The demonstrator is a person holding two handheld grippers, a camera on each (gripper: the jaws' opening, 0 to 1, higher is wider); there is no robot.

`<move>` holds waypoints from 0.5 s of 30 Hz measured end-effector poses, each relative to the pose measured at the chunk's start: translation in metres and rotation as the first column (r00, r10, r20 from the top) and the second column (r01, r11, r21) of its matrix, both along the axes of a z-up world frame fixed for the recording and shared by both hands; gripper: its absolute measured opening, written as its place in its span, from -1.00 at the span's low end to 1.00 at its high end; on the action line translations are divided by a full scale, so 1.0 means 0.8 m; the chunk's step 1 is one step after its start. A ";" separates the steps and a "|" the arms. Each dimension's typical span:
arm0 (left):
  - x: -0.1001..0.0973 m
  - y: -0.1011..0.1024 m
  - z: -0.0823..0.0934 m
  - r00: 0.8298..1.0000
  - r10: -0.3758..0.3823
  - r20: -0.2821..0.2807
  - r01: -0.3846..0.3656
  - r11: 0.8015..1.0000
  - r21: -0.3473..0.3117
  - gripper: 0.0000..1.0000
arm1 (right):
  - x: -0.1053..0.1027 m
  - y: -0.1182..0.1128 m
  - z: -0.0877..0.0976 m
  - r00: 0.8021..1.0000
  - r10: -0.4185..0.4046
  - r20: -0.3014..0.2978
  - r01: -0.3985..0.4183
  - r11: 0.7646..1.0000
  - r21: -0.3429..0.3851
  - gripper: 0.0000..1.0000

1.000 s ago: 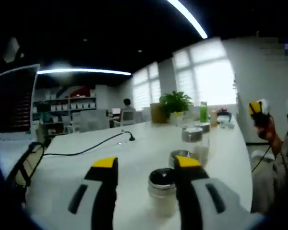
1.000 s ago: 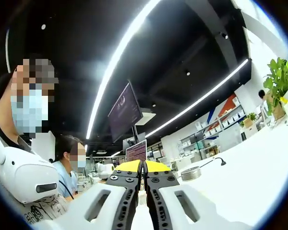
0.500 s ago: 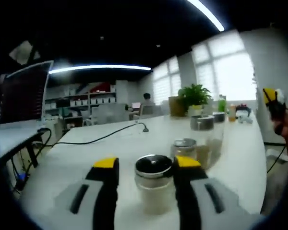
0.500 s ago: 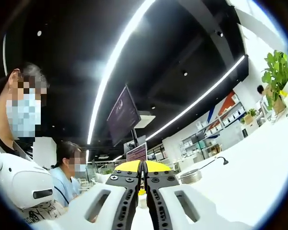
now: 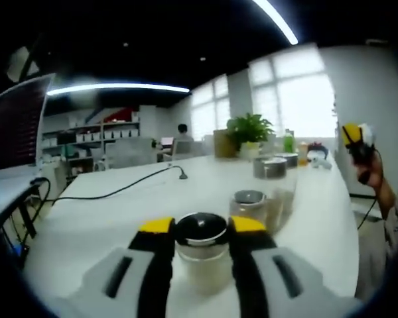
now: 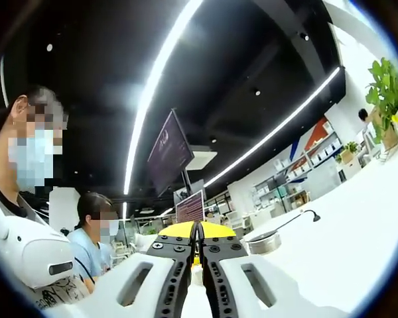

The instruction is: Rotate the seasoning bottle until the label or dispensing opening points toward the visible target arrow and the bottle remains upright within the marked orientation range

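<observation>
Left gripper view: seasoning bottle (image 5: 200, 255) is standing upright on the white table (image 5: 119, 212), sitting between the left gripper (image 5: 201, 225) jaws, which are pressing its sides. Two more jars (image 5: 265, 192) are standing just behind it. Right gripper (image 6: 198, 230) is pointing upward, jaws fully together, holding nothing.

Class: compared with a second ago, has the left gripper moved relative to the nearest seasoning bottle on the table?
Yes. The left gripper has shifted right: the seasoning bottle, earlier beside its right jaw, now sits between both jaws.
</observation>
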State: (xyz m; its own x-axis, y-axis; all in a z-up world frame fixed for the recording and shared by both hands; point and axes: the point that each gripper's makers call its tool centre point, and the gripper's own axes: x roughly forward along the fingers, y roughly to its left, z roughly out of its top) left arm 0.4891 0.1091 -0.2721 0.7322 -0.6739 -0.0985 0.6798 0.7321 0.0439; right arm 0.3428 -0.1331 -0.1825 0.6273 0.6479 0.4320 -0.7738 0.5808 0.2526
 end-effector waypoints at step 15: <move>-0.011 -0.011 -0.005 0.954 -0.301 0.009 0.300 0.953 0.041 -0.34 | -0.019 0.006 0.026 0.998 0.027 0.052 -0.027 1.000 -0.015 -1.00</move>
